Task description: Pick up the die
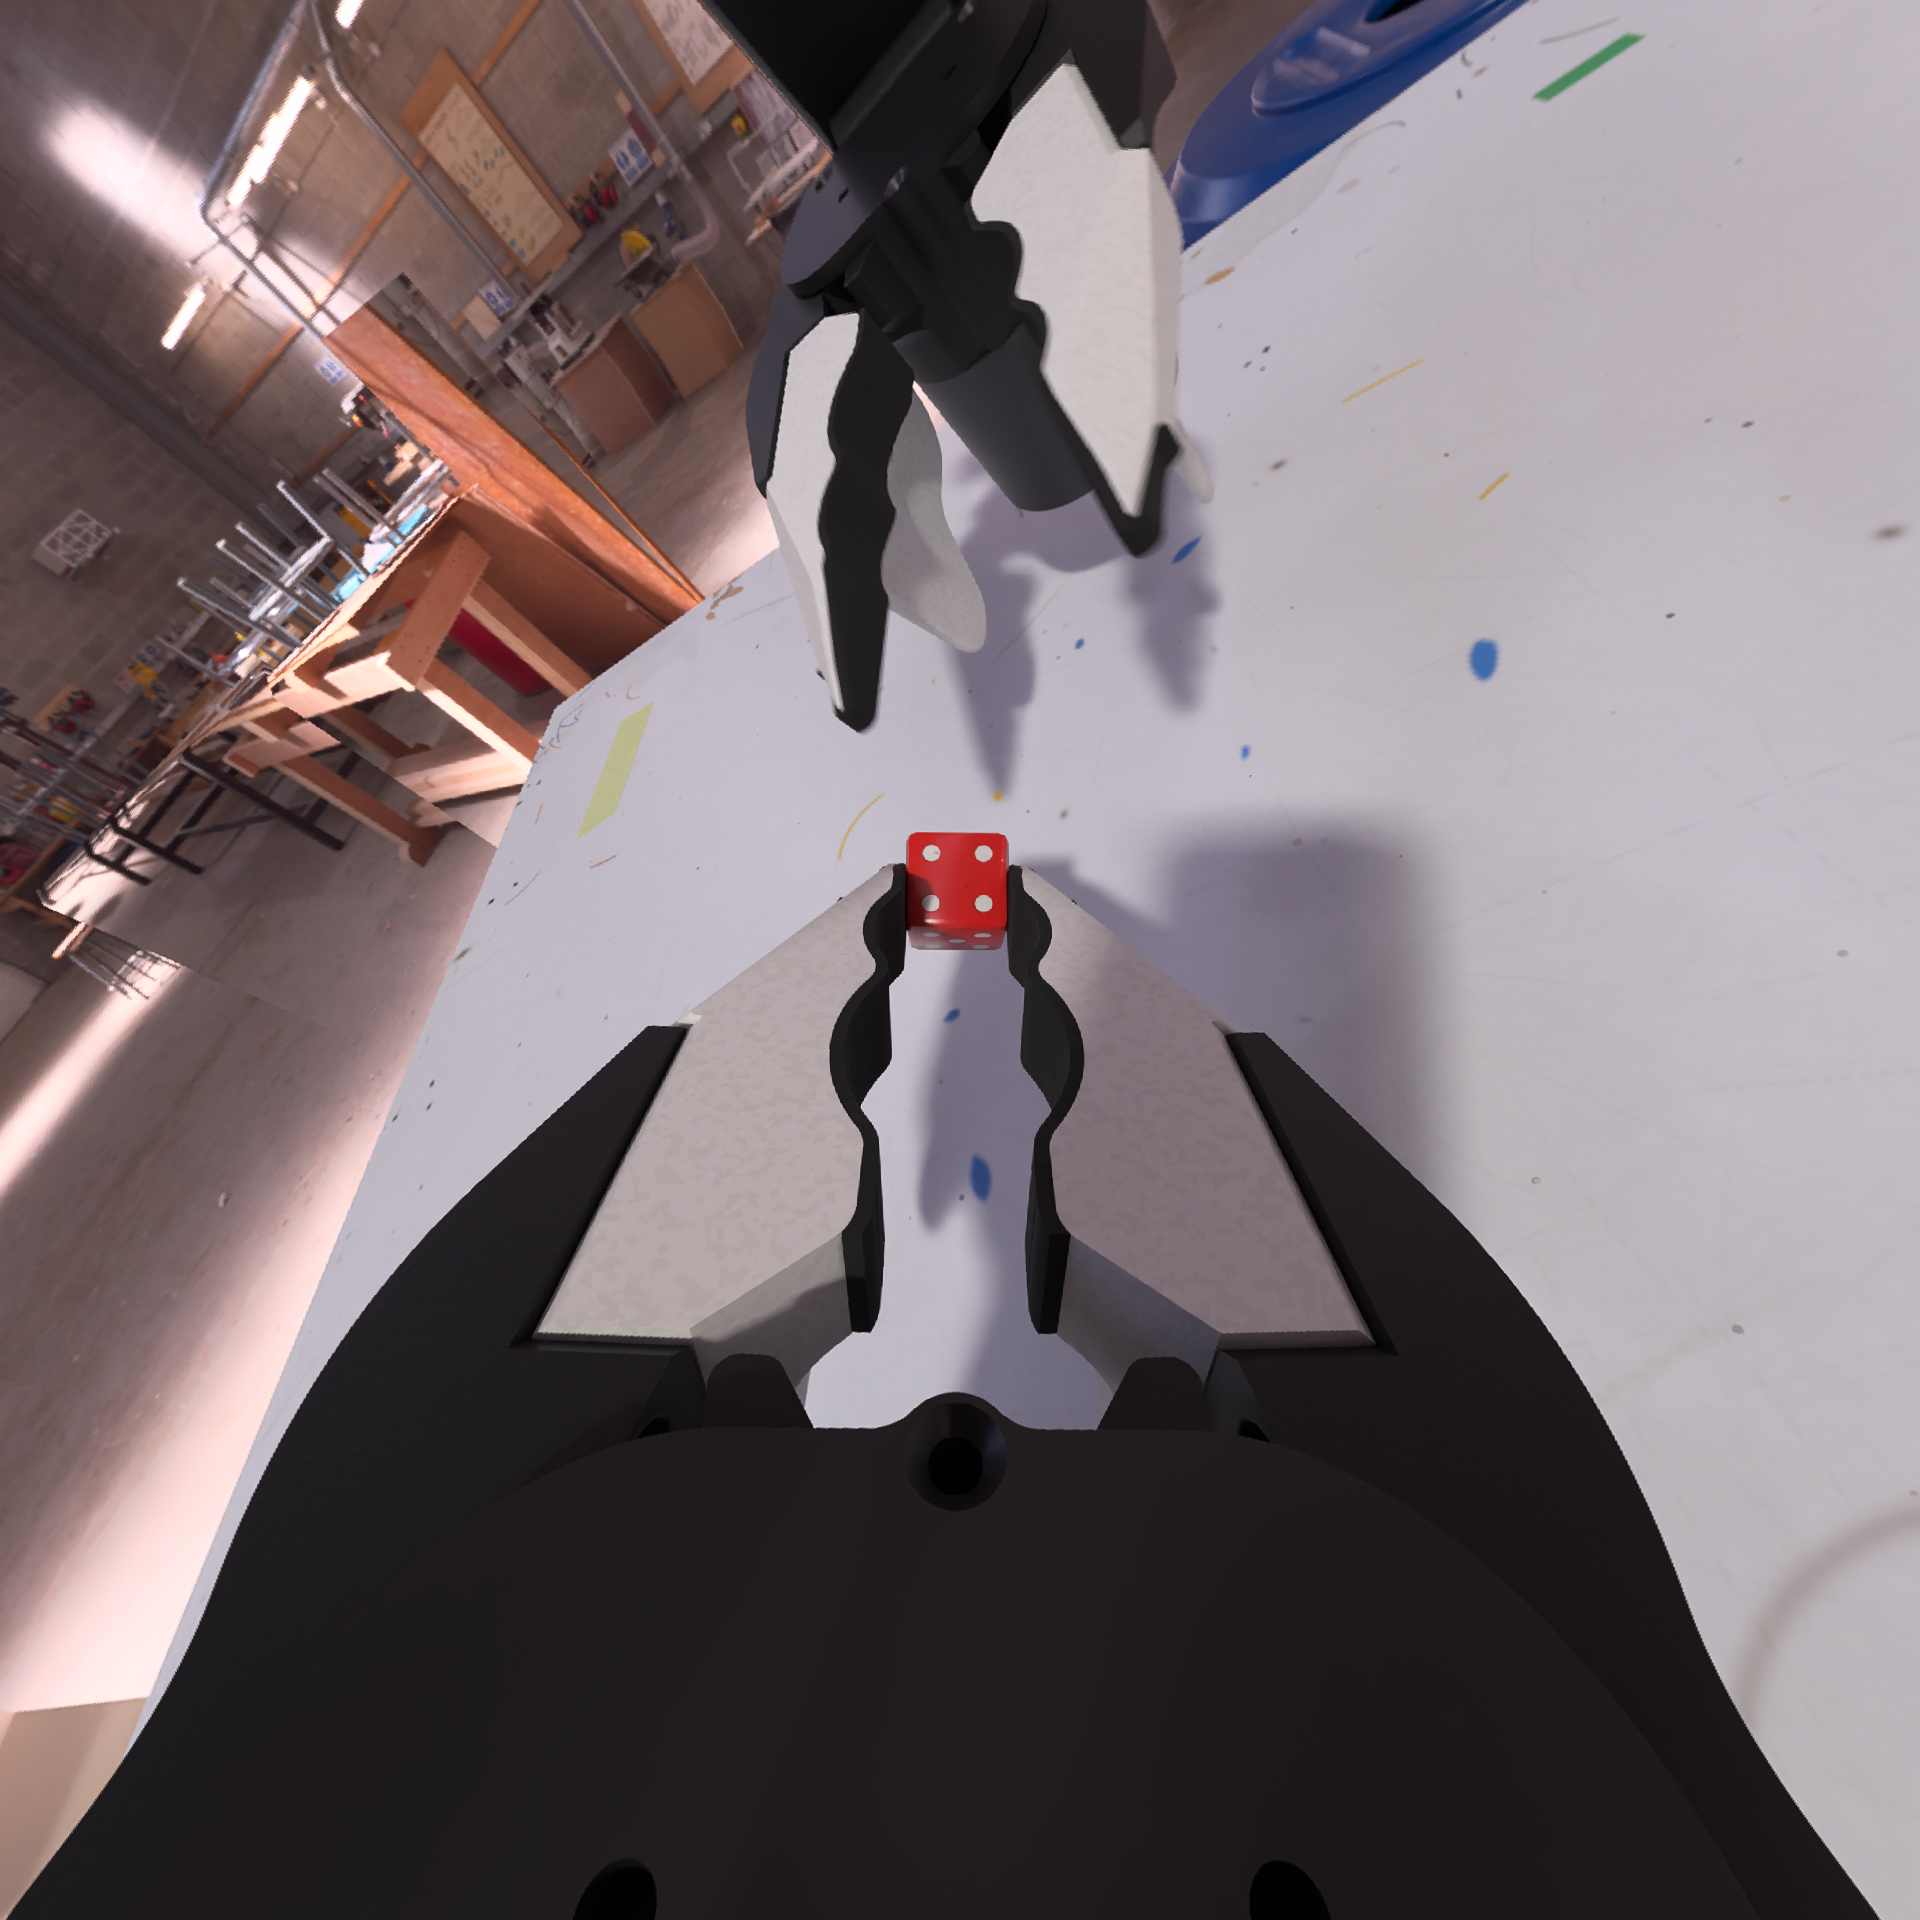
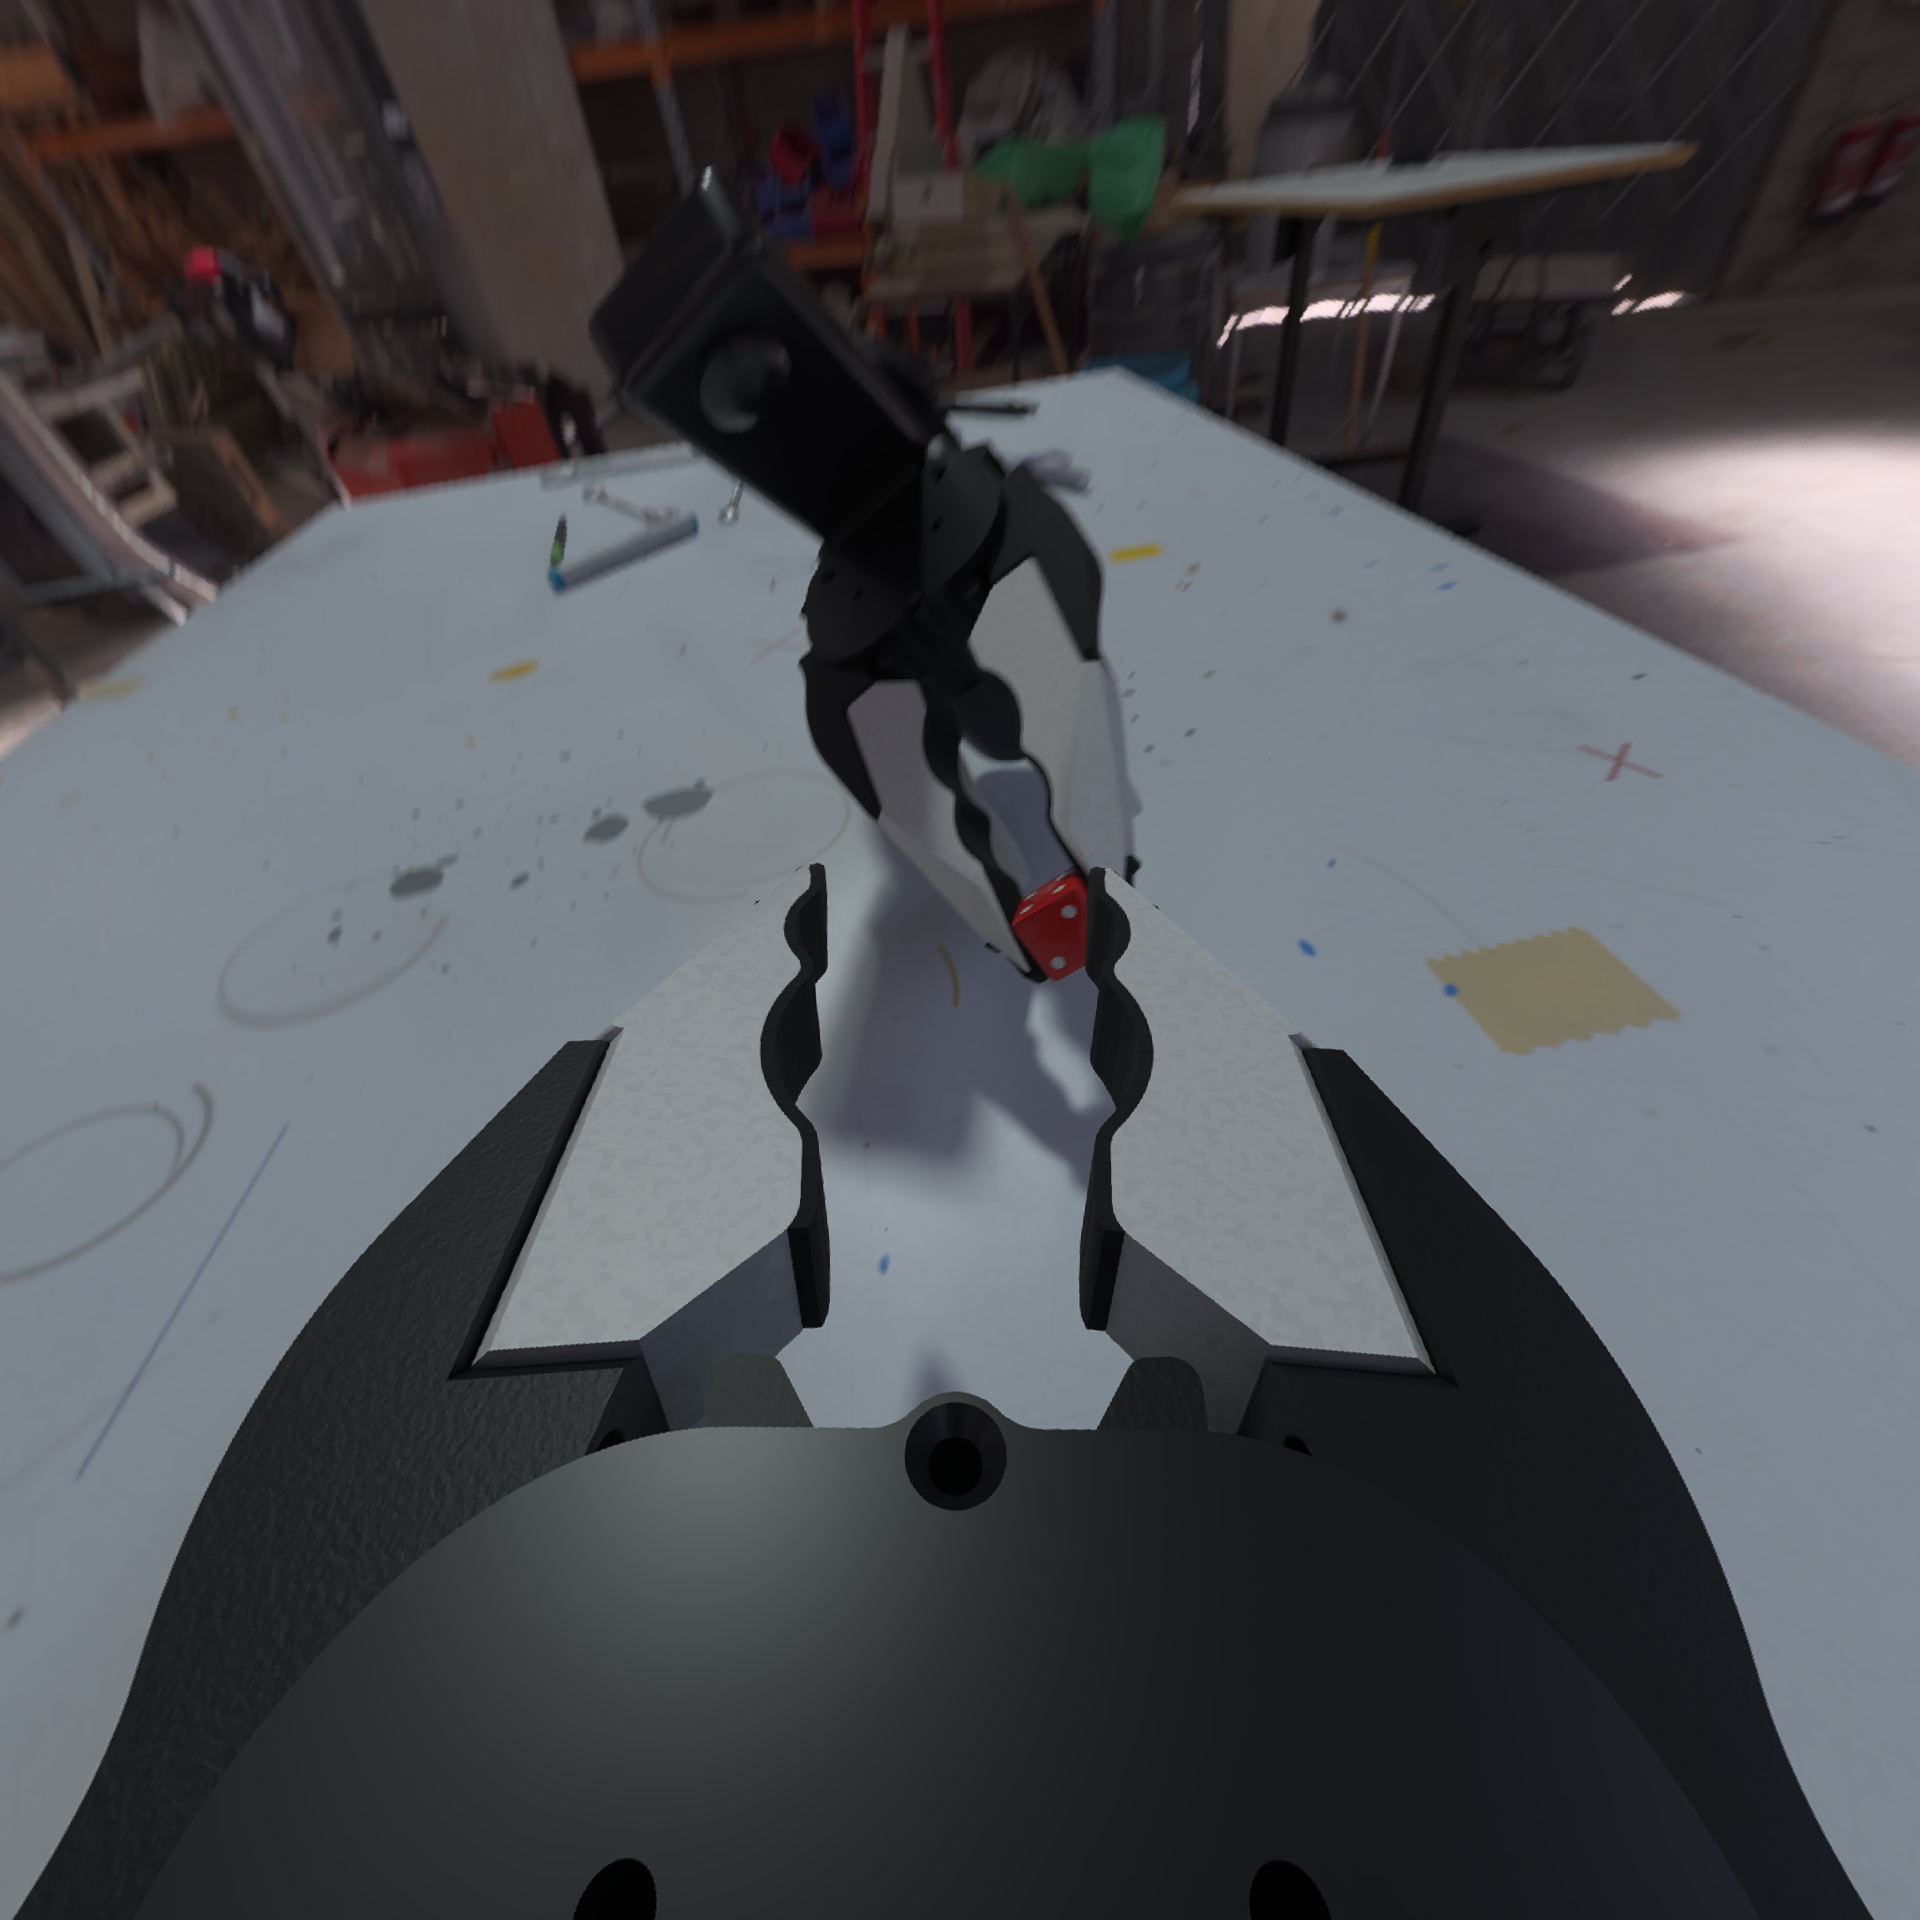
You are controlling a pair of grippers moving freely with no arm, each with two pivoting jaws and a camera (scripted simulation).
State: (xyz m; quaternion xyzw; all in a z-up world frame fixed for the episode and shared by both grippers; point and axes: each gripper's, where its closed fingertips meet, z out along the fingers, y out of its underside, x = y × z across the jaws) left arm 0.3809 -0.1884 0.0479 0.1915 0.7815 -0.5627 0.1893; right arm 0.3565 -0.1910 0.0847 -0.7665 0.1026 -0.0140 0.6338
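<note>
Close up in the left wrist view, the left gripper [image 1: 957, 891] has its two fingers pressed on the sides of the little red die [image 1: 956, 881], pinching it right at the tips over the white table [image 1: 1558, 935]. Farther off, the right gripper [image 1: 992, 634] hangs with its fingers spread wide and holds nothing. I think the grab is done, but I cannot tell if the die is off the table yet, so the lift may still be left.

My two grippers [image 1: 957, 883] [image 2: 956, 914]: matte black bodies, speckled white finger [image 1: 727, 1122] plates, wavy black inner edges, one round screw hole [image 2: 954, 1463].
</note>
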